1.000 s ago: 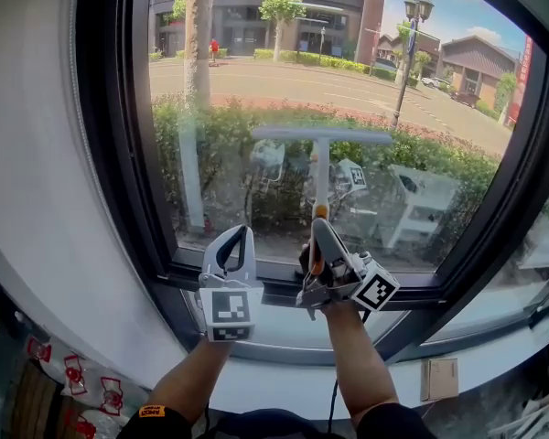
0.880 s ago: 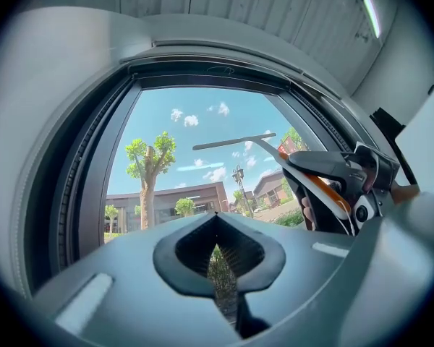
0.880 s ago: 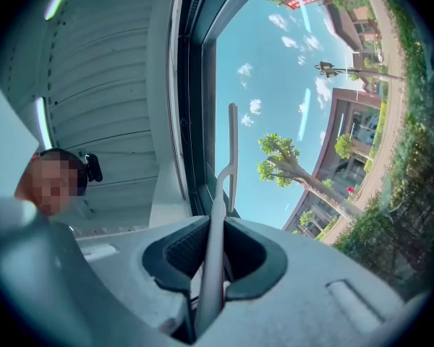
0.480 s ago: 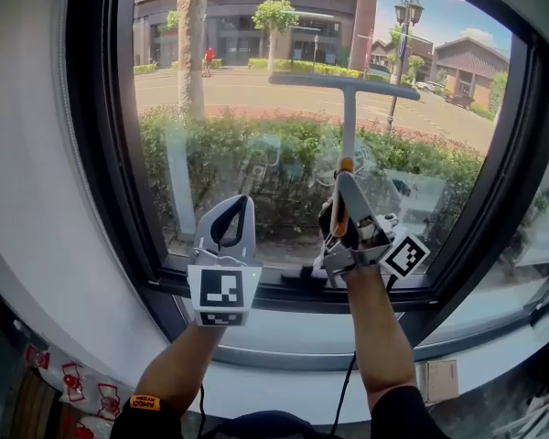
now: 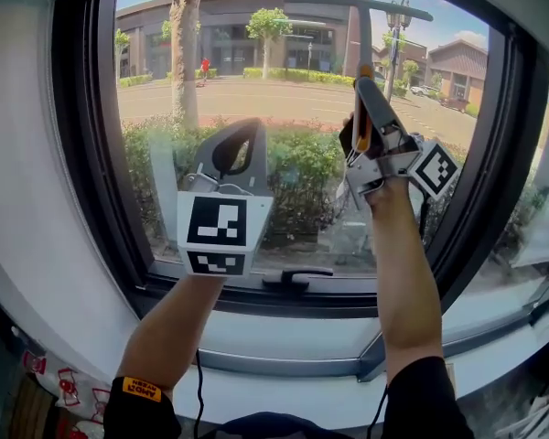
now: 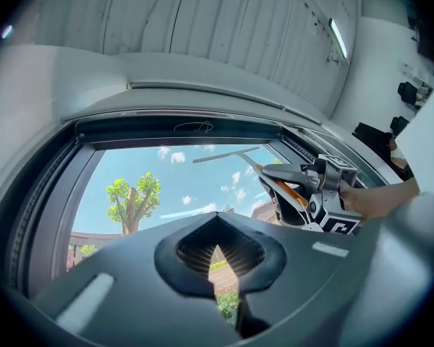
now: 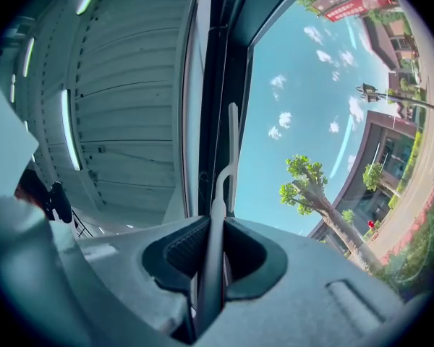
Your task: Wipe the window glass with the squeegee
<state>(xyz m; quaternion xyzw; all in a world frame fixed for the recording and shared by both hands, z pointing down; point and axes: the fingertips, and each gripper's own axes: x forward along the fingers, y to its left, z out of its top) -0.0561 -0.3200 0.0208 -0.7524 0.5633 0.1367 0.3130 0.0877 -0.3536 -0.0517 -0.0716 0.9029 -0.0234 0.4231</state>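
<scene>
Squeegee at upper right of head view. T-blade lies across top edge of window glass, shaft runs down to orange grip inside right tool. Can't tell whether blade touches the pane. Right gripper view: jaws closed tight on squeegee shaft, ribbed pads pressing it from both sides. Blade seen end-on, running up alongside dark window frame.

Left tool held up at centre-left of head view, in front of lower half of glass, marker cube facing camera. Well apart from right tool, not touching squeegee. Left gripper view: jaw tips meet, only a thin slit of daylight btwn pads, nothing held. Right tool w/ squeegee shows at right of that view, blade up against sky.

Latch handle on bottom rail of frame, lower centre, below both tools. Outside: tree trunk upper left, hedge mid-frame, building across road.
</scene>
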